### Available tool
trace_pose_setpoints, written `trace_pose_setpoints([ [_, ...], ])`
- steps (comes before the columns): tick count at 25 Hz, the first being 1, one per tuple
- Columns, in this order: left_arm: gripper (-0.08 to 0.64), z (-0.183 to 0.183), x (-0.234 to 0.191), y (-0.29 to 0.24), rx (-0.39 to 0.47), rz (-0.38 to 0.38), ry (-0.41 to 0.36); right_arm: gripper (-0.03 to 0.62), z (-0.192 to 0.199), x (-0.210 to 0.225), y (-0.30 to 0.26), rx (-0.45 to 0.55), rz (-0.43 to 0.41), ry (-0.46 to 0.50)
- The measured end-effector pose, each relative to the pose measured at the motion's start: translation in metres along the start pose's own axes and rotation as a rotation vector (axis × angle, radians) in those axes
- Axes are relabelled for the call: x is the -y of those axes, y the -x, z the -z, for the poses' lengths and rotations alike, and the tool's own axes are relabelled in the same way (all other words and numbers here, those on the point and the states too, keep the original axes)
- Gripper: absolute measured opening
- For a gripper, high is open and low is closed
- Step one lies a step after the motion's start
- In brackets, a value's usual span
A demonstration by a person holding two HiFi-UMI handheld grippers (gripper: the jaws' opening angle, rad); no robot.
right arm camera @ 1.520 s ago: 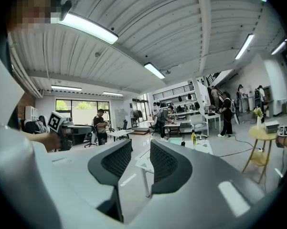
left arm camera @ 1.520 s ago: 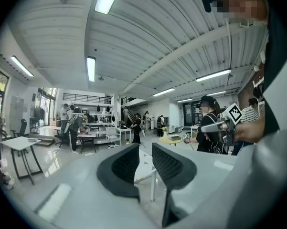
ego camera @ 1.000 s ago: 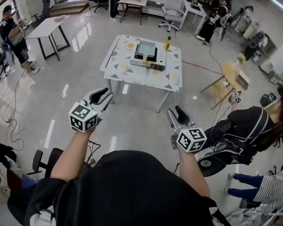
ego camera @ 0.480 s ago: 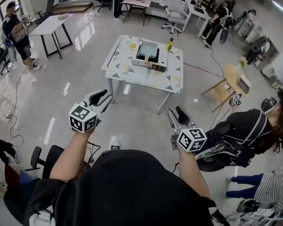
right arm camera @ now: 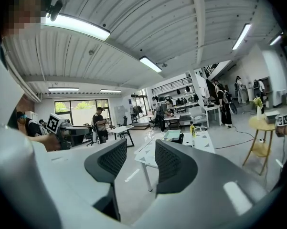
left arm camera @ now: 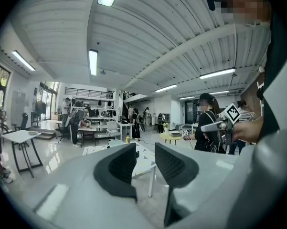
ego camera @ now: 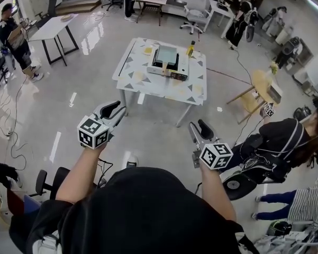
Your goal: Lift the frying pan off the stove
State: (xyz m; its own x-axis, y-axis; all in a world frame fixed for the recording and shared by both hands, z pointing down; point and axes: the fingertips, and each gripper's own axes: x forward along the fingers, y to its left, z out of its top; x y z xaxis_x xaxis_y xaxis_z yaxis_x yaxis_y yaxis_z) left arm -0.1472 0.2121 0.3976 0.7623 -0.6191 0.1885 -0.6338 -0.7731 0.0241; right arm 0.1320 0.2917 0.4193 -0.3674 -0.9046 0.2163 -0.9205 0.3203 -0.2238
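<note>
Head view | left hand-held gripper (ego camera: 115,110), right hand-held gripper (ego camera: 200,127): two, both spread (empty) | one frying pan (ego camera: 167,55) on one stove (ego camera: 172,72)

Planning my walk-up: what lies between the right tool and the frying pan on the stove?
Head view: only bare floor, then the near part of the patterned table before the frying pan. The right tool is open and empty.
</note>
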Motion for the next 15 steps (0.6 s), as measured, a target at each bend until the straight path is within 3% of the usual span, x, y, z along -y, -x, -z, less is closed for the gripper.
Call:
trace_pose_setpoints([
  [15,0.126,0.02,-0.062,-0.073,-0.076,0.094,0.029,0.215,0.0,0.032,-0.063,-0.033,0.082,-0.06],
])
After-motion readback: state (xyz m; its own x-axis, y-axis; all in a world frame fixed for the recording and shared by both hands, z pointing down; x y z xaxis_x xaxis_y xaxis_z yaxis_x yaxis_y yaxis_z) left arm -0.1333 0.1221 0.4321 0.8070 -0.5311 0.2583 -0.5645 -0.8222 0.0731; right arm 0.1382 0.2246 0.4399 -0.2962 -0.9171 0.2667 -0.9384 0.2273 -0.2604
